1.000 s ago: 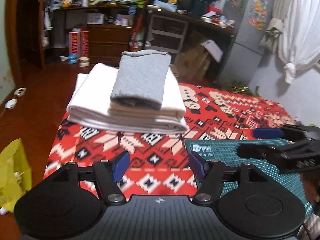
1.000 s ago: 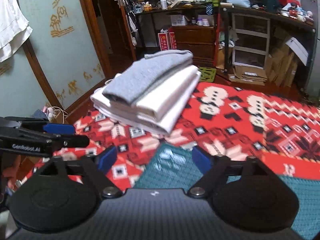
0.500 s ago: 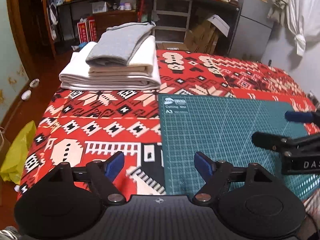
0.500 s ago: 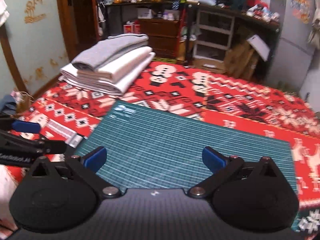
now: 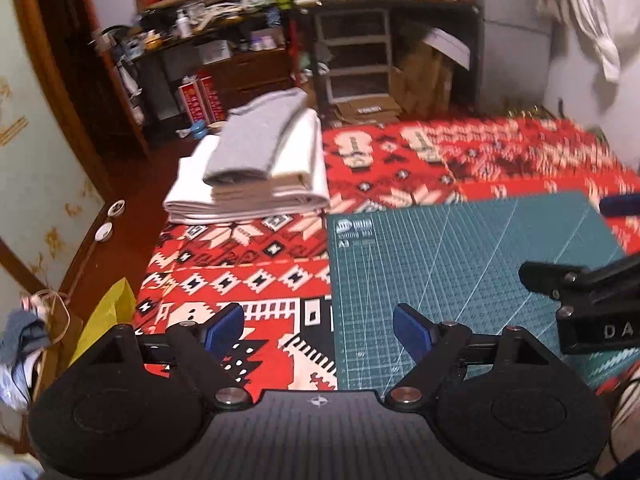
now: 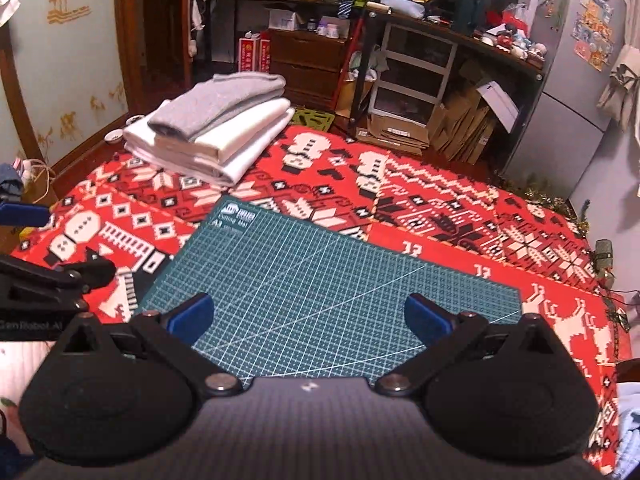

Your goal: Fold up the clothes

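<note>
The folded clothes (image 5: 256, 168), a grey piece atop cream and white ones, lie stacked on the red patterned blanket (image 5: 248, 276), well ahead and left of the left gripper (image 5: 318, 330), whose blue-padded jaws stand wide apart, holding nothing. This view alone shows a yellow bag (image 5: 106, 320) on the floor to the left, and the right gripper's fingers over the green cutting mat (image 5: 460, 264). The right wrist view finds the stack (image 6: 212, 132) far ahead-left of the right gripper (image 6: 308, 318), likewise spread wide and empty, and alone shows the refrigerator (image 6: 568, 72). Since a second ago both grippers have drawn back from the stack, exposing the mat.
</note>
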{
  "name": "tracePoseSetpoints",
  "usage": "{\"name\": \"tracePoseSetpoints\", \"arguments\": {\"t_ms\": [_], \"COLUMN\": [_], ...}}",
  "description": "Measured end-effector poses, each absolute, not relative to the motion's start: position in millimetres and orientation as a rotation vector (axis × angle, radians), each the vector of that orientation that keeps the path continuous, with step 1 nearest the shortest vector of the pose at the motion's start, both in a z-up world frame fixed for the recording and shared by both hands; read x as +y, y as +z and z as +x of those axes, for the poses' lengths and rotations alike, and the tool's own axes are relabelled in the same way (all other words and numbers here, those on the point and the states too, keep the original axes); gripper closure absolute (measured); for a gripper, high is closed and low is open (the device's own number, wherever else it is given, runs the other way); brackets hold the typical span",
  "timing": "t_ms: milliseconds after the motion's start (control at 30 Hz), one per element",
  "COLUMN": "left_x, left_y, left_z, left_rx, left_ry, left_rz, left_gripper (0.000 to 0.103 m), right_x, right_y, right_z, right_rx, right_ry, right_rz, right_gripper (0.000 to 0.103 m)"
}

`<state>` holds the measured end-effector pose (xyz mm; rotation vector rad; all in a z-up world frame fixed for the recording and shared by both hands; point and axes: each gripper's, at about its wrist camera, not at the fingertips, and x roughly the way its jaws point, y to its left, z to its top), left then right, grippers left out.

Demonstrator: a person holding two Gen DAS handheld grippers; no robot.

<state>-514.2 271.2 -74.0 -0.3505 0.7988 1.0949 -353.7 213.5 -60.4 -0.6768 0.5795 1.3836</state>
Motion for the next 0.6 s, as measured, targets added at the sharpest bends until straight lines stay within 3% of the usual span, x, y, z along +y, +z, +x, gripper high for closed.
{"name": "tracePoseSetpoints", "arguments": {"t_ms": [67, 333, 600], "left_x": [271, 263, 260], "left_y": [-60, -19, 0], "left_z": [-519, -527, -545], "left_rx": [0.765, 0.744, 0.708], "left_ry": [1.122, 1.234, 1.307], "left_rz": [-0.392, -0.412, -0.452], "left_gripper": [0.014, 0.005, 0.004], "right_x": [213, 216, 218], "right_y": [-48, -7, 19], "right_z": [-353, -364, -385], "right_rx": [0.592, 0.618, 0.612], "right_ry": [1.38, 1.402, 1.423], "right_rz": [-0.663, -0.627, -0.612], "right_gripper": [0.0, 0.0, 0.0]}}
